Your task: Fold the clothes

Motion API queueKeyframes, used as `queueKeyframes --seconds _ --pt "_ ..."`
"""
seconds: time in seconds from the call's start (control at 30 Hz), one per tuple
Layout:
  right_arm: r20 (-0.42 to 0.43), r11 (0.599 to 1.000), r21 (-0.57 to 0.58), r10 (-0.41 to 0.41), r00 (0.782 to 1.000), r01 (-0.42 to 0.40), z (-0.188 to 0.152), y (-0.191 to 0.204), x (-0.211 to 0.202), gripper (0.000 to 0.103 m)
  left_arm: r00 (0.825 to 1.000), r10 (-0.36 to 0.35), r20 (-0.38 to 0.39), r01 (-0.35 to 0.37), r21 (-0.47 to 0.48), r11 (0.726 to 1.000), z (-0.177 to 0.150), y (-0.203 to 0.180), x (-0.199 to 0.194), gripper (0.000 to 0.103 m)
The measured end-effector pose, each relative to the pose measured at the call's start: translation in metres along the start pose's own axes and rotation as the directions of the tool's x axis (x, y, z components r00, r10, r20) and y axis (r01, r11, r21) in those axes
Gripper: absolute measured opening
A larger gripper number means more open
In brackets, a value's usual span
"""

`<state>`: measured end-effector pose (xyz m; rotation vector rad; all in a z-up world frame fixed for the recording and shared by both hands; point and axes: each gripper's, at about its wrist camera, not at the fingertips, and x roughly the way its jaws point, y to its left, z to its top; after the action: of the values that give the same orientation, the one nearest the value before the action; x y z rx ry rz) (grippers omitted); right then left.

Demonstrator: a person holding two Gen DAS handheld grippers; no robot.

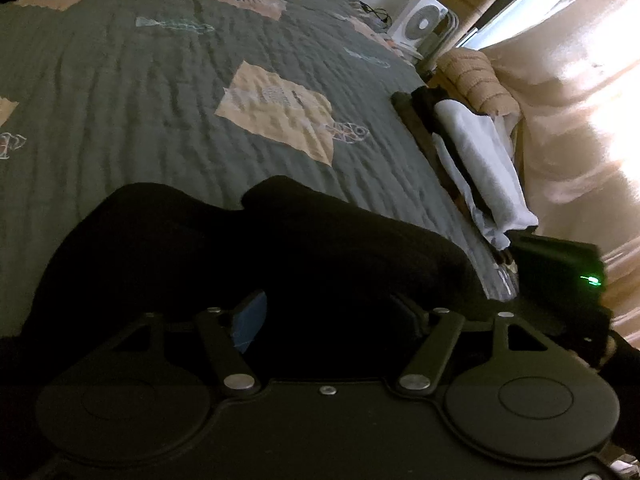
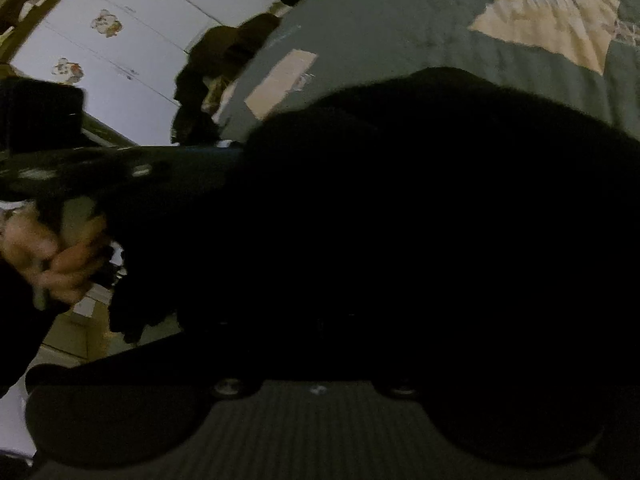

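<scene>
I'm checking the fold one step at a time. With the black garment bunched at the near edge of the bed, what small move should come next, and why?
Probably draw the black garment out flat over the green quilt. It lies humped and creased, not yet foldable, and it hides the fingers of both grippers.

Both views dim, strong fisheye bend and dark vignette at the corners. Left wrist: light comes from a window (image 1: 504, 12) ahead and right of the tongs; the curtain (image 1: 580, 128) on the right is blown out with glare. Quilt (image 1: 160, 100) ahead is fairly sharp, low contrast. Black cloth (image 1: 280, 248) just ahead of the fingers is crushed to solid black, no detail. Right wrist: darker, motion-blurred throughout. Black cloth (image 2: 400, 220) fills most of it. Wardrobe (image 2: 120, 40) far left is brightest; hand (image 2: 52, 256) at left smeared.
</scene>
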<state>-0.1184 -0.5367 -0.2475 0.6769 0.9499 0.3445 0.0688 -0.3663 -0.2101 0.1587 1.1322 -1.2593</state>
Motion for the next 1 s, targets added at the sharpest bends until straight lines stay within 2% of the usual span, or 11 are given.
queueKeyframes --seconds 0.33,0.43,0.53,0.57,0.6,0.63,0.67,0.7,0.77,0.9,1.0 --pt "0.046 0.997 -0.026 0.068 0.997 -0.067 -0.014 0.034 -0.041 0.0 0.999 -0.035 0.016 0.035 -0.008 0.999 -0.006 -0.005 -0.011 0.069" --pt "0.071 0.998 -0.044 -0.039 0.997 0.042 -0.013 0.034 -0.05 0.003 0.999 -0.034 0.001 0.034 -0.004 0.999 -0.01 -0.006 -0.012 0.072" --pt "0.112 0.991 -0.047 -0.121 0.986 0.127 -0.004 0.021 -0.066 0.014 0.999 -0.043 -0.008 0.043 -0.007 0.999 -0.015 -0.007 -0.013 0.072" --pt "0.132 0.989 -0.04 -0.138 0.982 0.145 0.0 0.015 -0.073 0.023 0.999 -0.046 -0.007 0.045 -0.008 0.999 -0.017 -0.008 -0.013 0.072" --pt "0.152 0.986 -0.039 -0.157 0.976 0.164 0.005 0.012 -0.079 0.042 0.999 -0.049 -0.004 0.049 -0.01 0.999 -0.019 -0.009 -0.014 0.073" --pt "0.163 0.98 -0.05 -0.181 0.97 0.192 0.009 0.01 -0.082 0.054 0.999 -0.052 -0.002 0.052 -0.013 0.999 -0.021 -0.009 -0.014 0.074" --pt "0.17 0.973 -0.065 -0.209 0.963 0.223 0.013 0.009 -0.085 0.072 0.998 -0.058 -0.002 0.057 -0.018 0.998 -0.023 -0.01 -0.014 0.074" --pt "0.177 0.964 -0.08 -0.236 0.955 0.253 0.017 0.008 -0.087 0.079 0.998 -0.065 -0.003 0.065 -0.022 0.998 -0.024 -0.011 -0.014 0.074" --pt "0.177 0.955 -0.104 -0.258 0.95 0.279 0.023 0.006 -0.085 0.083 0.998 -0.07 0.001 0.07 -0.023 0.997 -0.028 -0.015 -0.013 0.075" --pt "0.175 0.958 -0.069 -0.262 0.949 0.278 0.026 0.011 -0.069 0.087 0.997 -0.073 0.018 0.073 -0.017 0.997 -0.032 -0.025 -0.012 0.081" --pt "0.2 0.951 -0.028 -0.297 0.934 0.308 0.023 0.019 -0.058 0.09 0.999 0.015 0.029 -0.016 0.024 1.0 -0.035 -0.034 -0.013 0.089"
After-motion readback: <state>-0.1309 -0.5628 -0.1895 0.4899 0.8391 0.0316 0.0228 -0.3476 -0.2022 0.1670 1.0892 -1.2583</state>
